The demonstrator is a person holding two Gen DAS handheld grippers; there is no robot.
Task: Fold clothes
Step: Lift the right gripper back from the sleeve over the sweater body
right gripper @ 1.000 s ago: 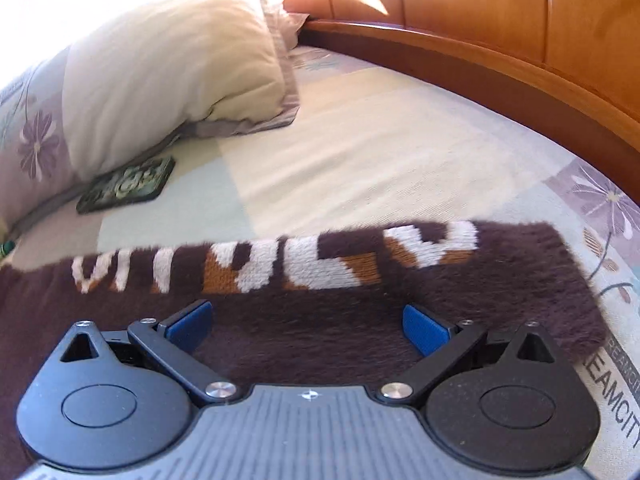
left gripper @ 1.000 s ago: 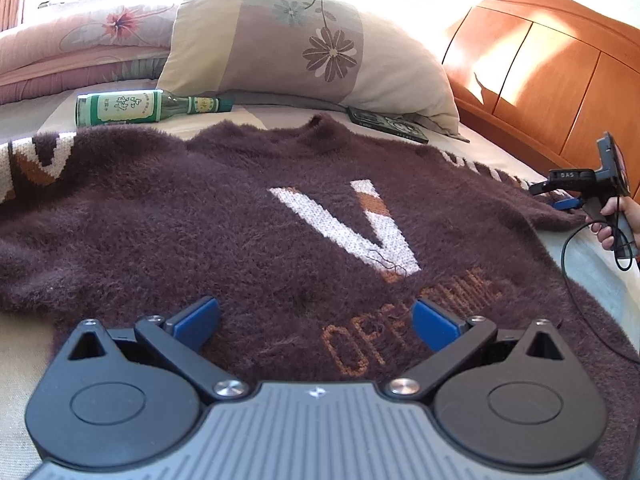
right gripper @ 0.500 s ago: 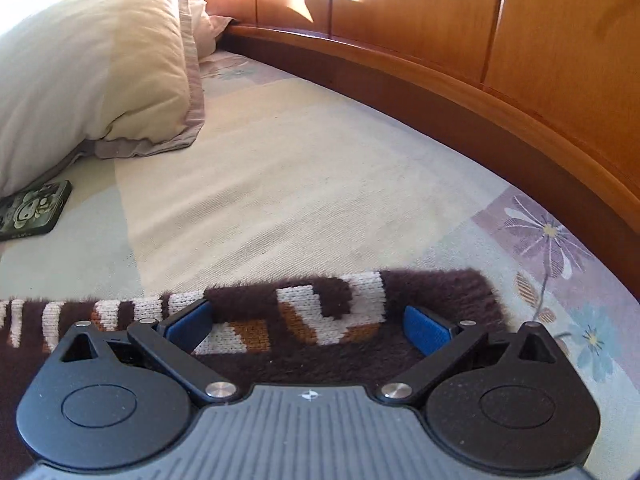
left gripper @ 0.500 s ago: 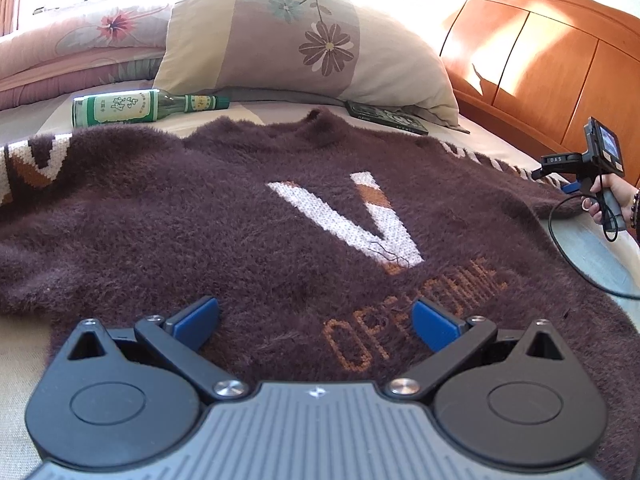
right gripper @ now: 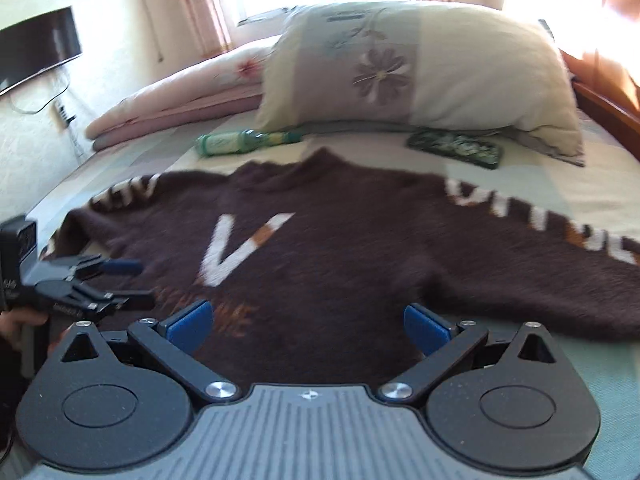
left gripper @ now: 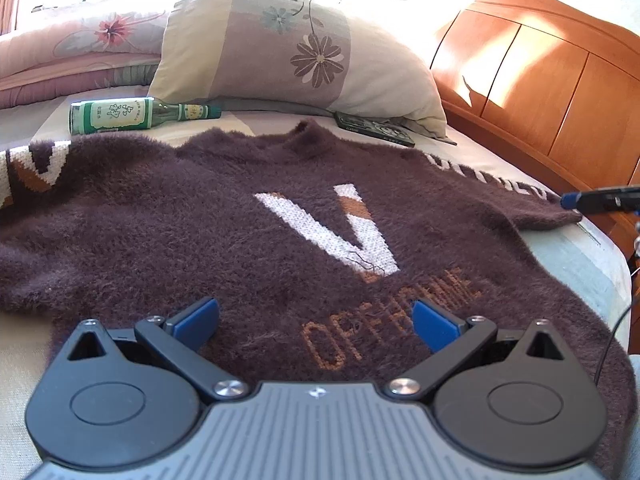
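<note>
1. Bottom of the left wrist view: the left gripper (left gripper: 316,320), black with blue pads, has its jaws spread wide with nothing between them, hovering over the hem of the sweater.
2. Same deal in the right wrist view: the right gripper (right gripper: 306,322) is wide apart and empty, sitting over the lower edge of the sweater. That view is a bit blurry.
3. The fuzzy dark brown knit sweater (left gripper: 240,240) lies flat and face up across the pale patchwork bedsheet (right gripper: 560,184), filling the middle of both frames, sleeves out to each side, big white V on the chest.
4. Just past the collar: a green glass bottle (left gripper: 132,114) lying on its side at upper left, and a dark phone (left gripper: 376,130) flat on the sheet.
5. Behind those, a cream floral pillow (left gripper: 288,48); the orange wooden headboard (left gripper: 540,80) is at upper right.
</note>
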